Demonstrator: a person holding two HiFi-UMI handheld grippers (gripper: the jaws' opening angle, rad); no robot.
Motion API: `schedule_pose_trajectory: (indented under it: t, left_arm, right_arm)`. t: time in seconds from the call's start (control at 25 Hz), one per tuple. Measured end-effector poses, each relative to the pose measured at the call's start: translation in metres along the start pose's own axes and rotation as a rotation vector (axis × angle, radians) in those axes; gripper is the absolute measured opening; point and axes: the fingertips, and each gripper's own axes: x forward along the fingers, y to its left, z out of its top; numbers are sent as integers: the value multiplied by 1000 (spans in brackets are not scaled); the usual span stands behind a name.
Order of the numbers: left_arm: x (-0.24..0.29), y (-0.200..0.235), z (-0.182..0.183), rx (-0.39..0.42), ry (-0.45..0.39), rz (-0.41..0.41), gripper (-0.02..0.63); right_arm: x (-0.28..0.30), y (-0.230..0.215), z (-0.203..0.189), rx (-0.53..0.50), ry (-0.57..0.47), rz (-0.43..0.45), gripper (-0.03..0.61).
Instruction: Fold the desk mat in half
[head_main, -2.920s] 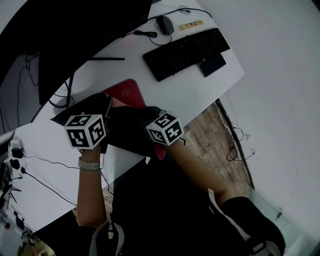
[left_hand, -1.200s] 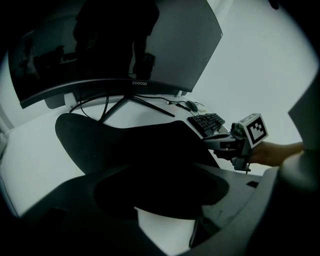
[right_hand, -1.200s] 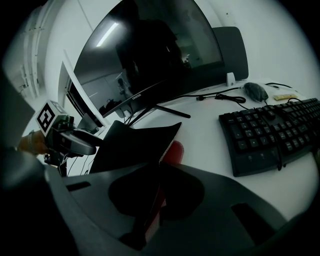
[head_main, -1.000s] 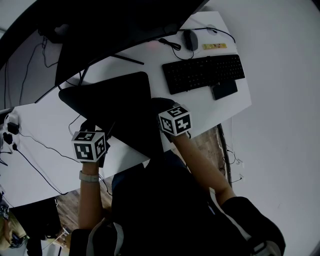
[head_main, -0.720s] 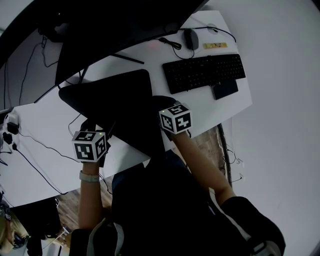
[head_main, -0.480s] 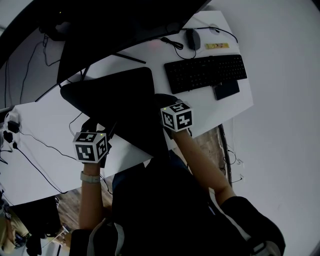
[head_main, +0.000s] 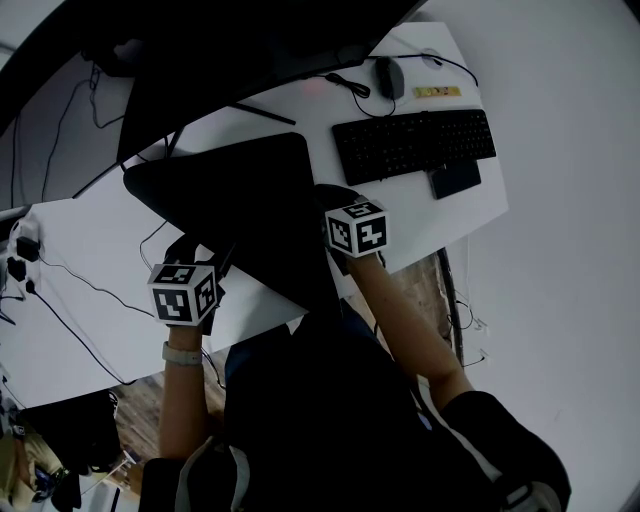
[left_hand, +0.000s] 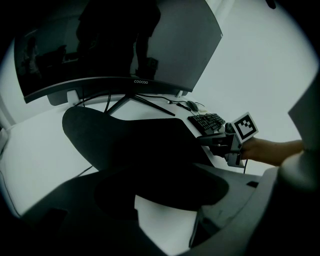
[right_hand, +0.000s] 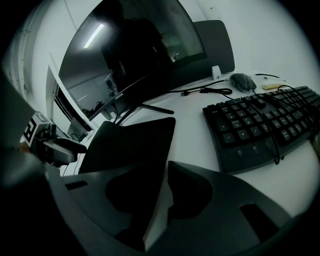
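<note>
Well, desk mat (head_main: 235, 195) lies folded (near keyboard (head_main: 413, 145)).

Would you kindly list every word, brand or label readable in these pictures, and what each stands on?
"coocaa": on the lower bezel of the monitor.
Key legends on the keyboard: too small to read.
Print on the yellow strip beside the mouse: too blurred to read.

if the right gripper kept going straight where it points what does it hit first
Most likely the desk mat: its edge lies between the jaws of the right gripper, which have just been opening. Depth beyond it is unclear.
</note>
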Motion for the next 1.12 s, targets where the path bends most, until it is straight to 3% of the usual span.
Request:
schedule_pose_trajectory:
  t: [0.24, 0.64, 0.92, 1.12]
  left_arm:
    - [-4, -2, -5, -6, -5, -2, 299]
    - [-15, -16, -2, 19, -40, -15, 295]
    - [-24, -36, 3, 50, -69, -37, 247]
    - [-35, -52, 12, 70, -123, -50, 146]
  right_arm:
    - [-4, 3, -2, 7, -18, 3, 138]
    - [-31, 11, -3, 4, -67, -12, 138]
    - [-61, 27, -2, -25, -110, 16, 81]
    - [-87, 42, 4, -61, -152, 32, 54]
